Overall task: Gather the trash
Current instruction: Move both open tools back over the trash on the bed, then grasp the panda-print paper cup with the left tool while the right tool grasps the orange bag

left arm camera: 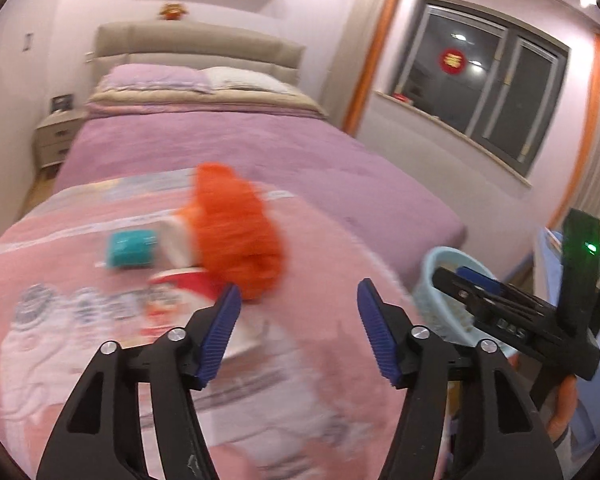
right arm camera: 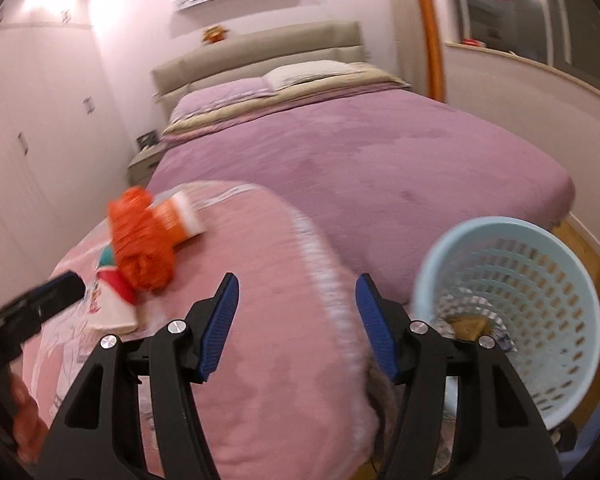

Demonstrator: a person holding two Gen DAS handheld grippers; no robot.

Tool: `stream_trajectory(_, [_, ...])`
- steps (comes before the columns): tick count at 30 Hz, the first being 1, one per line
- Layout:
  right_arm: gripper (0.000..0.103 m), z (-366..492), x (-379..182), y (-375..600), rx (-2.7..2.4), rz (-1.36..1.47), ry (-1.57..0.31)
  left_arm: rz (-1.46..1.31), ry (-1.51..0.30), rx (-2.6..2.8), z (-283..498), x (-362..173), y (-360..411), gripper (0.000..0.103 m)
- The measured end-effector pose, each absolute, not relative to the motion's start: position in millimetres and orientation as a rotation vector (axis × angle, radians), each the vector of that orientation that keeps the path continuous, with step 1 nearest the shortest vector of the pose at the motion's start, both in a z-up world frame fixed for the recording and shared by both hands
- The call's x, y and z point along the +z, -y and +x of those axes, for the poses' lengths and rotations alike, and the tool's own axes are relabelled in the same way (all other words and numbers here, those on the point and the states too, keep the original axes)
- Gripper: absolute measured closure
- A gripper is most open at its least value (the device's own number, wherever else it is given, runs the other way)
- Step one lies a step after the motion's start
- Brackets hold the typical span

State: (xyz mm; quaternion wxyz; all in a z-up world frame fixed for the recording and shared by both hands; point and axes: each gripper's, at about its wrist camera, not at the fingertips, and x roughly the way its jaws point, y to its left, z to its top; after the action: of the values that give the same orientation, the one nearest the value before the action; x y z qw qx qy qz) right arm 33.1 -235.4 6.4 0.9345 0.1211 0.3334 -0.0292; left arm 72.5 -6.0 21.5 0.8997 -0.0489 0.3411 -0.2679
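Note:
Trash lies in a blurred heap on the pink blanket (left arm camera: 60, 320): a crumpled orange plastic bag (left arm camera: 236, 232) (right arm camera: 140, 240), a teal box (left arm camera: 132, 248), a red-and-white paper cup (left arm camera: 184, 284) (right arm camera: 116, 300) and an orange-and-white carton (right arm camera: 180, 216). My left gripper (left arm camera: 299, 290) hovers open just in front of the bag, nothing between its blue pads. My right gripper (right arm camera: 297, 280) is open and empty over the blanket's edge, between the heap and a light-blue basket (right arm camera: 480, 224). The basket holds some scraps at its bottom.
The bed with its purple cover (right arm camera: 380, 152) runs back to a beige headboard. A nightstand (left arm camera: 56, 136) stands at its left, a window (left arm camera: 484, 76) on the right wall, white wardrobes (right arm camera: 28, 128) on the left. Orange-gloved hands (right arm camera: 24, 420) hold both grippers.

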Motion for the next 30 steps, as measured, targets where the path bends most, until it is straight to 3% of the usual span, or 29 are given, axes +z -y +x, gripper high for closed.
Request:
stream_trajectory(4, [0.046, 47, 2, 201, 0.004, 0.203, -0.695, -0.127, -0.772, -0.490, 98, 7, -28, 0.029])
stream_trajectory(16, [0.046, 71, -3, 163, 0.078, 0.139, -0.713, -0.166, -0.885, -0.439, 140, -43, -45, 0.029])
stream_trajectory(21, [0.046, 83, -1, 159, 0.107, 0.142, -0.721, -0.158, -0.892, -0.458, 141, -47, -41, 0.032])
stream_trajectory(30, [0.046, 116, 8, 144, 0.175, 0.148, -0.720, -0.153, -0.841, -0.498, 126, -45, -38, 0.051])
